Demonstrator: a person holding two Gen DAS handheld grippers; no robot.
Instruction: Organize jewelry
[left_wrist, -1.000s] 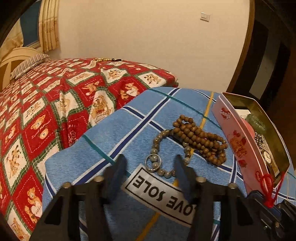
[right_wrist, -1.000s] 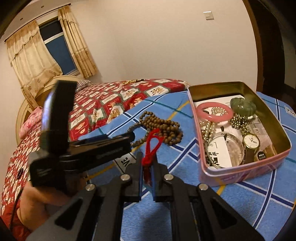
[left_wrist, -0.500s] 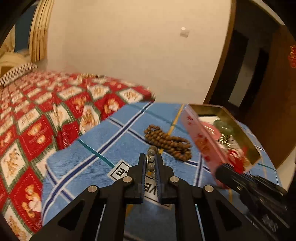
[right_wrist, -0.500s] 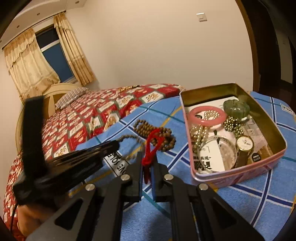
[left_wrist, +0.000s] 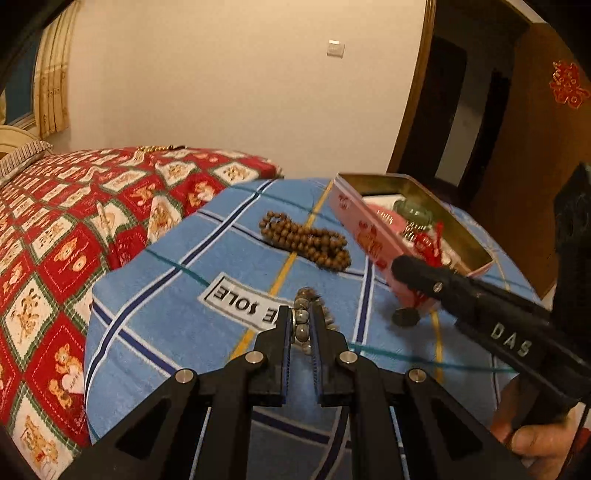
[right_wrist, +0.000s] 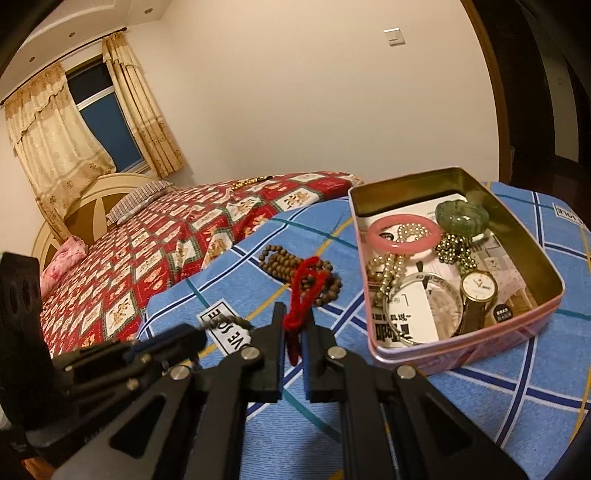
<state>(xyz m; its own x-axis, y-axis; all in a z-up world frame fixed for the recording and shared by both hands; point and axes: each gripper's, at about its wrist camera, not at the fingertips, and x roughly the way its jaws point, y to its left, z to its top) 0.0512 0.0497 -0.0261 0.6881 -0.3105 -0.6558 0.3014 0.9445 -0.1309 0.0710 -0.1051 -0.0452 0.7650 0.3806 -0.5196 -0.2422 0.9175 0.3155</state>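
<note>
Nearest the lens in the left wrist view, the left tool is closed narrow on a grey bead bracelet, whose beads sit clamped between the pads at lower centre, with a short length trailing past the tips toward the blue checked blanket; whether it is fully clear of the cloth cannot be told. In the right wrist view the right tool is likewise pinched tight, on a red cord that loops up out of its tips at centre frame. Both pieces are thus in hand but, as far as can be judged, not yet put away. Just beyond, in the middle of both views, a brown wooden bead strand lies heaped on the blanket, untouched and probably the last loose piece here. To the right, the pink tin stands open, and already holds a pink bangle, a green stone piece, pale bead chains, a clear bangle and a wristwatch on printed paper. Farther back, at upper left, something gold and beaded rests on the red quilted bed; it may also need collecting. The sorting looks well past halfway.
</note>
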